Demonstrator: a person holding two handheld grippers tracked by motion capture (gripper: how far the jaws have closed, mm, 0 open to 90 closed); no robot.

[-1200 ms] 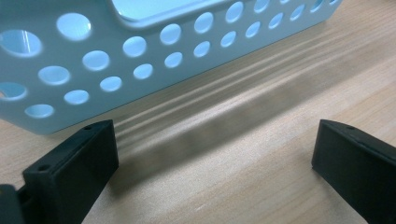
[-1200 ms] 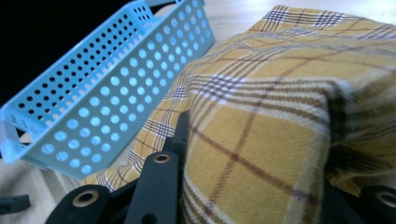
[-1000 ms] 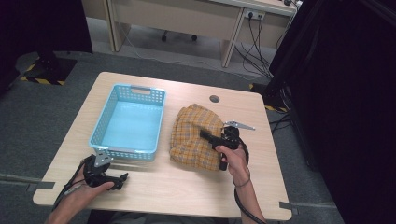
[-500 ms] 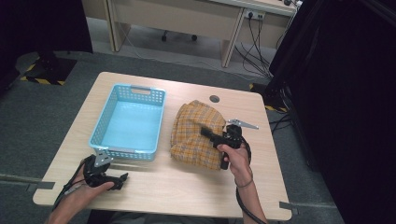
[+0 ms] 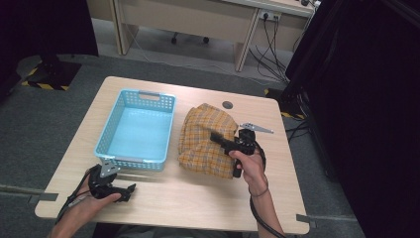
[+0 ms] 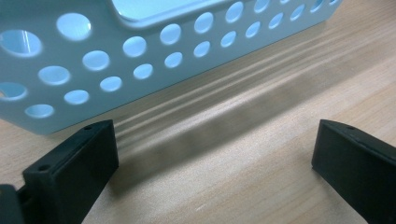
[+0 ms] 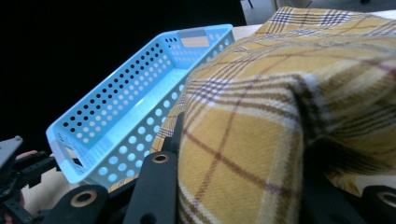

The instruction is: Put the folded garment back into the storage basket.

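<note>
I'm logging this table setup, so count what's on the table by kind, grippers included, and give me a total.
Blue perforated plastic basket: 1
Yellow plaid cloth: 1
Handheld gripper: 2, left gripper and right gripper
Total: 4

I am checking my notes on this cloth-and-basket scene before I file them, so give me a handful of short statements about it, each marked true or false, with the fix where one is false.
1. The right gripper is shut on the yellow plaid cloth. True.
2. The blue basket already holds the cloth. False: the basket is empty, and the cloth lies on the table to its right in the high view.
3. The left gripper has its jaws open with nothing between them. True.
4. The left gripper grips the basket's rim. False: it rests on the table just in front of the basket's near wall, apart from it.
5. A small dark round spot sits on the table beyond the cloth. True.
</note>
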